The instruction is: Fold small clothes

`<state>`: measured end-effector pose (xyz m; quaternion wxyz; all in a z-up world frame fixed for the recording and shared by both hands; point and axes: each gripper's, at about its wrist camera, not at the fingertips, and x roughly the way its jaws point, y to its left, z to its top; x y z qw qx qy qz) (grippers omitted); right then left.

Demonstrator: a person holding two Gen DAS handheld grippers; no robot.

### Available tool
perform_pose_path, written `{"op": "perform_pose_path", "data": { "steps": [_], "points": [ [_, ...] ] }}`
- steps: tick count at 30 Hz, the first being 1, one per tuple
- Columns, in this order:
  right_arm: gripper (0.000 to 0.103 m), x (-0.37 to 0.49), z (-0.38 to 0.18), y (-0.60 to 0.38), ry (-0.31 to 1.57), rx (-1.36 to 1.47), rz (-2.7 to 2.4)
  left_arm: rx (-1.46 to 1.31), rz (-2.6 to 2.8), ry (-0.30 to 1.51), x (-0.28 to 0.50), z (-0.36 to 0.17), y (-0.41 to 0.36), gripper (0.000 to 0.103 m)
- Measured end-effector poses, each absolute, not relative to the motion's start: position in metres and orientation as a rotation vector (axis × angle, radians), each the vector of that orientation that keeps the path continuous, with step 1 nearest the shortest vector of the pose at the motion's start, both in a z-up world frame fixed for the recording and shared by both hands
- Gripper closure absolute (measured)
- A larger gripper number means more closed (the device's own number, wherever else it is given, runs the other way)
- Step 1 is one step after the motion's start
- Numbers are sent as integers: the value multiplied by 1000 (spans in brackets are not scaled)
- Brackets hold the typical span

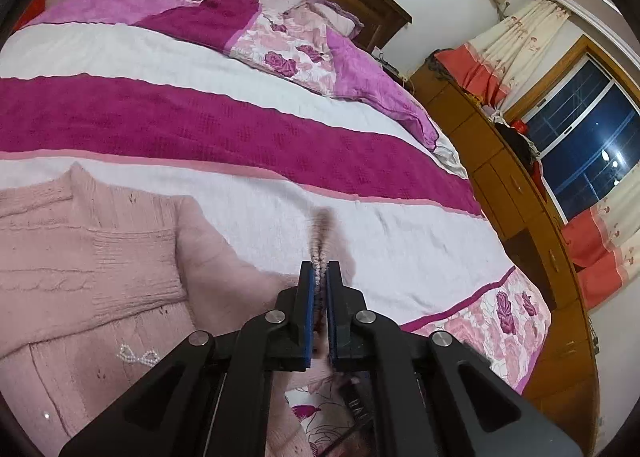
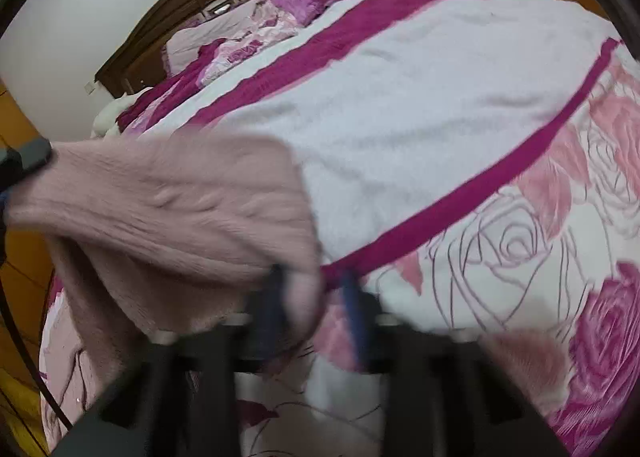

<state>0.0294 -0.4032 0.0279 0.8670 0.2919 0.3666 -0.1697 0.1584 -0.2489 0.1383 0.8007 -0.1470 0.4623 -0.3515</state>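
A pale pink knitted sweater (image 1: 88,269) with a small pearl bow lies on the bed (image 1: 248,57) at the left of the left wrist view. My left gripper (image 1: 320,273) is shut on a thin fold of the sweater's edge, which sticks up between the blue pads. In the blurred right wrist view the sweater (image 2: 180,209) hangs lifted at the left. My right gripper (image 2: 316,289) has its jaws apart, with a bulge of the pink knit between them. The left gripper's black tip (image 2: 28,157) shows at the far left edge, holding the sweater.
The bed has a white and magenta striped cover with a rose-print border (image 2: 560,217). Pillows and a folded quilt (image 1: 280,37) lie by the wooden headboard. Wooden cabinets (image 1: 500,161), curtains and a dark window (image 1: 580,137) stand along the right side.
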Motion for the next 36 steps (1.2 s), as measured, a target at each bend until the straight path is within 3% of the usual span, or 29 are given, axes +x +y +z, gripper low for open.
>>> {"op": "perform_pose_path", "data": {
  "steps": [8,10,11,12,20,22,24,28,31,32,36],
  "points": [
    [89,21,66,-420,731,392,-453,-294,-752,950,154,140,-250,103],
    [72,17,66,-420,759,367,-476,-303,-740,943,156,143,-242,103],
    [54,16,65,-420,770,363,-478,-301,-732,934,157,145,-237,103],
    [44,14,64,-421,773,367,-475,-299,-717,924,159,147,-230,103],
    [24,25,49,-399,816,320,-451,-371,-645,895,182,162,-164,103],
    [27,30,51,-388,811,193,-514,-378,-617,870,183,167,-149,103],
    [61,29,61,-381,774,67,-617,-383,-608,843,182,172,-137,103],
    [62,22,93,-384,634,-48,-735,-382,-608,806,180,178,-118,103],
    [61,15,101,-393,631,63,-658,-375,-597,807,182,176,-115,103],
    [57,15,98,-392,655,138,-556,-380,-595,813,182,175,-114,103],
    [22,13,81,-356,724,176,-270,-401,-591,830,186,176,-114,103]
  ]
}}
